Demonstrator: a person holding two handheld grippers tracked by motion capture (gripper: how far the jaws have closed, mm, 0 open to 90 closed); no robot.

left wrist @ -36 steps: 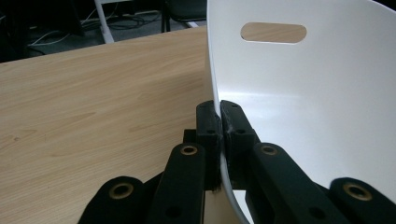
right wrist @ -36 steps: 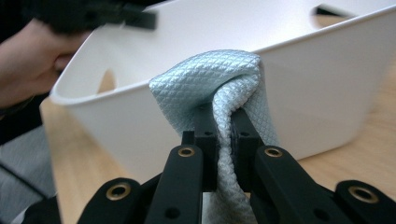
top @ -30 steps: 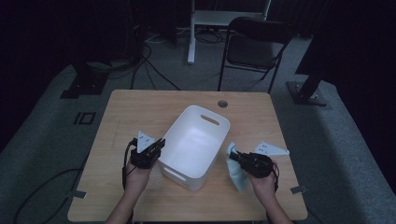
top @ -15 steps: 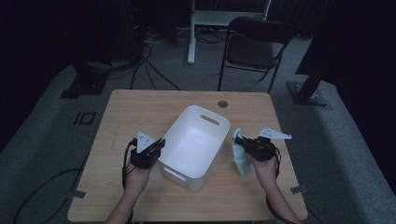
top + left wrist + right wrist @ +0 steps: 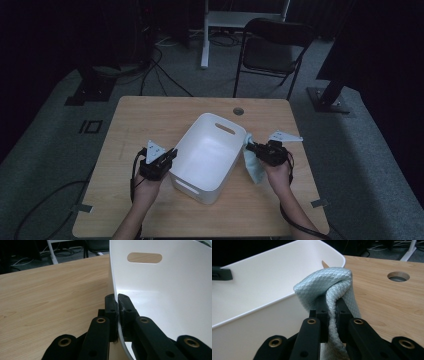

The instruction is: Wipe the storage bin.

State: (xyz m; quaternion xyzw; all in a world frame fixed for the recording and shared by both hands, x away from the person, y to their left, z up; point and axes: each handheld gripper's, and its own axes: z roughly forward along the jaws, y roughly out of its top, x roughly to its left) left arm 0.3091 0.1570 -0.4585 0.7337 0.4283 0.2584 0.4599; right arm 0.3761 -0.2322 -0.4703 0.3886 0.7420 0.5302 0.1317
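2 grips share the work: left gripper clamps the tub's wall, steadying it; right gripper pinches the cloth at its rim.

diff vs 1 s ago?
The right gripper carried the pale blue cloth, still clamped, away from the person along the white bin's outer wall. The left gripper stays shut on the bin's opposite wall; the bin hasn't shifted.
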